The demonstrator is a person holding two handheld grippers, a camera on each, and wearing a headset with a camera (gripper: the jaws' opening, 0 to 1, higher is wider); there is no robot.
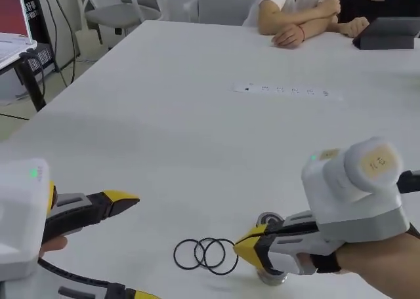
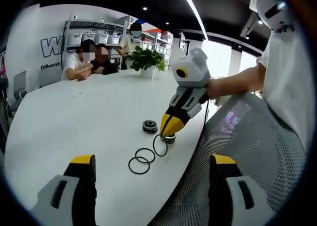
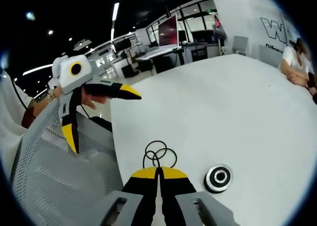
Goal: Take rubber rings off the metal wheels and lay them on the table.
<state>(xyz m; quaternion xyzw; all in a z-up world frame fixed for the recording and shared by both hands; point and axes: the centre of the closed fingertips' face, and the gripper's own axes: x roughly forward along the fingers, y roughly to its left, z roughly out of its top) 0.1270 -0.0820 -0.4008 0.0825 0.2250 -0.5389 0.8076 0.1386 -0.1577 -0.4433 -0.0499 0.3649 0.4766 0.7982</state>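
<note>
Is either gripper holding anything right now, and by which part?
The right gripper is shut on the near edge of one rubber ring. The left gripper is open and empty.

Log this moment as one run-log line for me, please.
right gripper: shut on rubber ring | left gripper: open, idle | two rings flat on table | metal wheel: black ring on

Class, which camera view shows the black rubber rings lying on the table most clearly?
The head view: all three overlapping rubber rings lie whole, seen from above. The left gripper view shows the rings small and flattened, farther off. The right gripper view shows them foreshortened and bunched together.
</note>
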